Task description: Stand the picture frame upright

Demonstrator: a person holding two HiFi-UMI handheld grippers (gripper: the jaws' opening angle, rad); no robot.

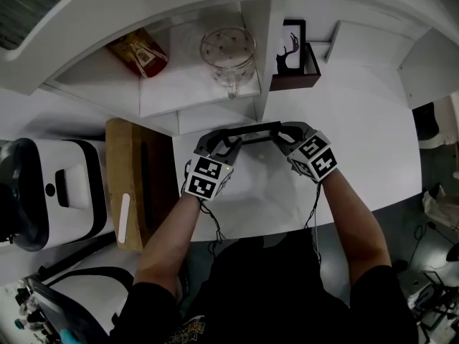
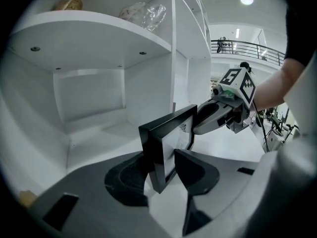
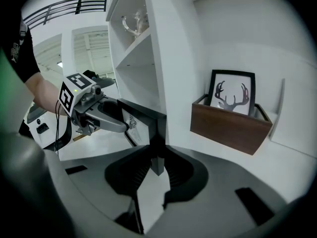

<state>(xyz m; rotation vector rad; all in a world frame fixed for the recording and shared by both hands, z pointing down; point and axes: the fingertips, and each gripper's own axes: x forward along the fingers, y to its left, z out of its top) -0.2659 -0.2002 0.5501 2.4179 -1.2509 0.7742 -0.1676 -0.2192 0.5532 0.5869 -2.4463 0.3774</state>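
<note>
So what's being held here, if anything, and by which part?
The black picture frame, held from both sides: the left gripper clamps one side edge near a corner, and the right gripper clamps the opposite side edge.

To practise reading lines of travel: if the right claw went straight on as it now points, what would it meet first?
Probably the white shelf divider: the right claw, gripping the picture frame, points at it; depth unclear.
</note>
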